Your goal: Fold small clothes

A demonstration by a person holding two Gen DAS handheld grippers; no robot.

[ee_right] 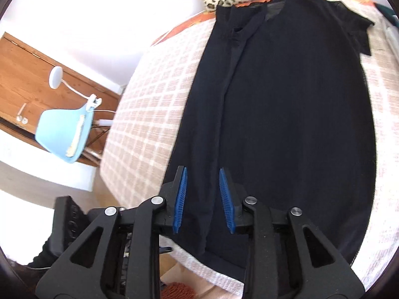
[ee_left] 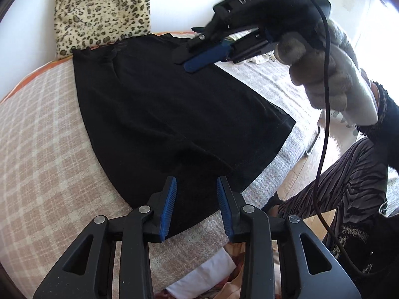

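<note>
The left gripper has its jaws partly apart, a clear gap between the blue pads, and nothing clamped between them. In the left wrist view it hovers at 6 o'clock over the near corner of the black garment; whether the tips brush the cloth cannot be told.

The right gripper also stands partly apart, with no cloth pinched between its pads. In the right wrist view it sits at 6 o'clock above the garment's near hem, over a long fold line that runs from the jaws up toward 12 o'clock. In the left wrist view the right gripper shows at 1 o'clock, held in a gloved hand, its blue finger low over the far right edge of the garment; contact cannot be judged there.

The garment lies spread flat on the bed, which carries a checked cover. It stretches from each gripper away toward 12 o'clock, its left side folded inward in a narrow strip and a short sleeve jutting out at 1 o'clock in the right wrist view. A leopard cushion rests just beyond its far end, at 11 o'clock from the left gripper. A cable hangs from the right gripper past the person's striped trousers at 4 o'clock.
</note>
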